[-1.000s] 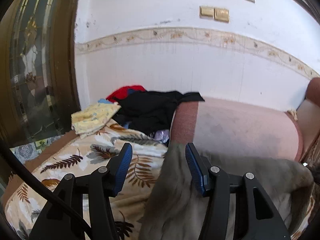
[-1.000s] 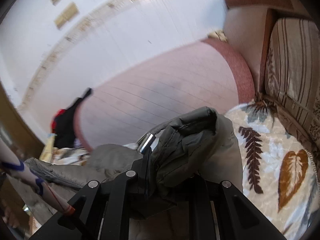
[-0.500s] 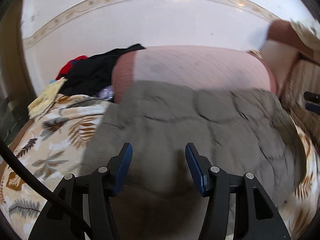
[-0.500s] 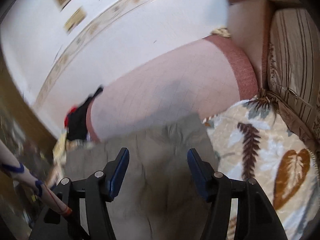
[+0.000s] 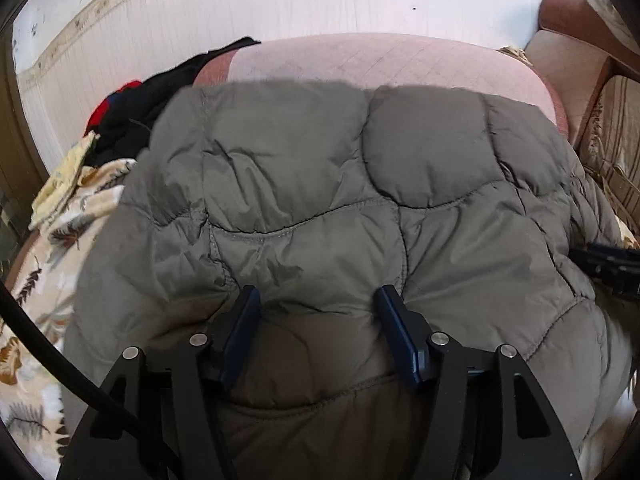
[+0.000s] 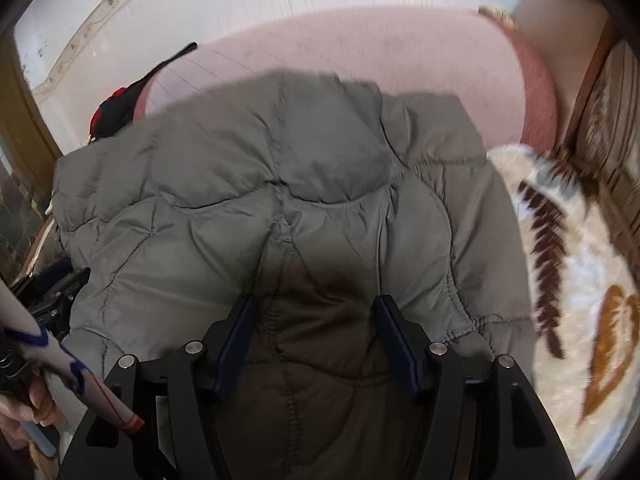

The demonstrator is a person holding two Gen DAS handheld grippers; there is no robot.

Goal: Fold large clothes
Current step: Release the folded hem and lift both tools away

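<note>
A grey-green quilted puffer jacket (image 5: 320,184) lies spread on the leaf-print bed cover, against a pink headboard. It fills the right wrist view too (image 6: 280,200). My left gripper (image 5: 318,304) is open, its blue pads straddling a puffed fold of the jacket near its front edge. My right gripper (image 6: 314,304) is open too, low over the jacket's right half, fabric bulging between its jaws. The right gripper's black body shows at the right edge of the left wrist view (image 5: 608,268).
A pile of black and red clothes (image 5: 132,116) and a yellow folded cloth (image 5: 64,176) lie at the back left. The leaf-print cover (image 6: 580,280) shows bare on the right. A striped cushion (image 5: 616,140) stands at the far right.
One second ago my right gripper was shut on bunched jacket fabric; it has let go. The jacket now lies spread flat, and both grippers have dropped close onto it.
</note>
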